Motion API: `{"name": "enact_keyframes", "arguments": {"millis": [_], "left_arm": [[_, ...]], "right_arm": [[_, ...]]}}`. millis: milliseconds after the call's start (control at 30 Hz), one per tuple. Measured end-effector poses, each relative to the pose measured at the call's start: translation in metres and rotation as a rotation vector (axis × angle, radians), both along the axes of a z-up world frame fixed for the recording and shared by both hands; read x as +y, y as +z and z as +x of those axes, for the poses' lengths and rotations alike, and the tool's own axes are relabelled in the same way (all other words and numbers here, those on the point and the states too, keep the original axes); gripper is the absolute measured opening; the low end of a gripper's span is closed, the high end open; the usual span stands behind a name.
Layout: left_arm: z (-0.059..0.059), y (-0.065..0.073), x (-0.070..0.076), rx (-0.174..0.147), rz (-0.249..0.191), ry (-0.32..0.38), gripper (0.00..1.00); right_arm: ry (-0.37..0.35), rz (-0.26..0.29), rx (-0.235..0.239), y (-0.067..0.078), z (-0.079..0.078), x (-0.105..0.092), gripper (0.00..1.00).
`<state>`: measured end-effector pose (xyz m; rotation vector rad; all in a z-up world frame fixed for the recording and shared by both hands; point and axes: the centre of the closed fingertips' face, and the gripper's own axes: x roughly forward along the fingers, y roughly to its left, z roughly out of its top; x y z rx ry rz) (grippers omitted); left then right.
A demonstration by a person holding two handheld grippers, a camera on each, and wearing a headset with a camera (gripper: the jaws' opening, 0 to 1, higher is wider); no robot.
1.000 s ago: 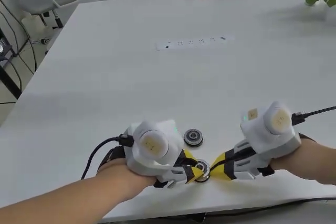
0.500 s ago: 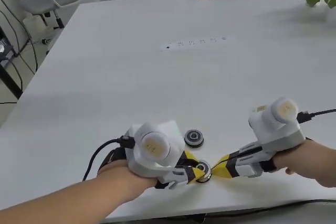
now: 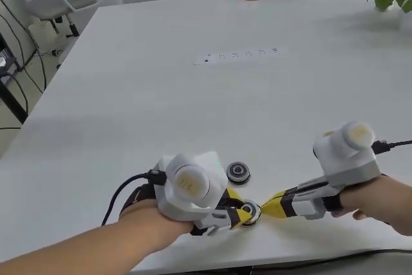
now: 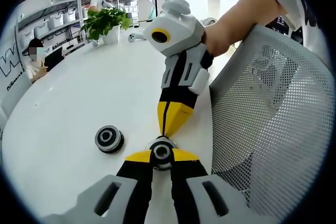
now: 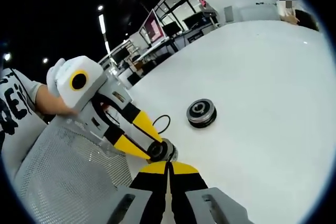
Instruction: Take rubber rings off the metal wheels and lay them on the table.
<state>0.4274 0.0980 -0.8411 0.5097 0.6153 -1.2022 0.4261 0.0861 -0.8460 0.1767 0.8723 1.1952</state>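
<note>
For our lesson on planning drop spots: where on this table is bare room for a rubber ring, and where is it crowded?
Bare: the broad table stretch between the loose wheel and the power strip, and right of that wheel. Crowded: the near edge, where the left gripper and right gripper meet at the held wheel.

Table (image 3: 193, 114): plain white. Left gripper (image 3: 241, 214) and right gripper (image 3: 264, 208): white bodies, black arms, yellow jaw tips. Held wheel (image 3: 250, 211) and loose wheel (image 3: 238, 172): black rims, silver centres.
</note>
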Motion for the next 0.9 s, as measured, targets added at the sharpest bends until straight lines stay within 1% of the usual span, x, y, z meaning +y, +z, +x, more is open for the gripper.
{"name": "enact_keyframes", "arguments": {"millis": [100,333,567,900], "left_arm": [[0.0,-0.0001,-0.0002,0.0,0.001,0.001,0.07],[-0.0006,-0.0001,-0.0011,-0.004,0.002,0.005,0.07],[-0.0007,-0.0005,-0.0019,-0.005,0.004,0.01,0.07],[-0.0005,-0.0004,-0.0015,-0.005,0.006,0.014,0.07]], "right_arm": [[0.007,-0.01,-0.008,-0.0009,-0.0013,-0.0005,0.0],[-0.004,0.009,0.002,0.0033,-0.0017,0.0024,0.0],[-0.003,0.026,0.004,0.0044,-0.0003,0.0023,0.0],[0.026,0.03,-0.017,0.0057,-0.0014,0.0064,0.0]]}}
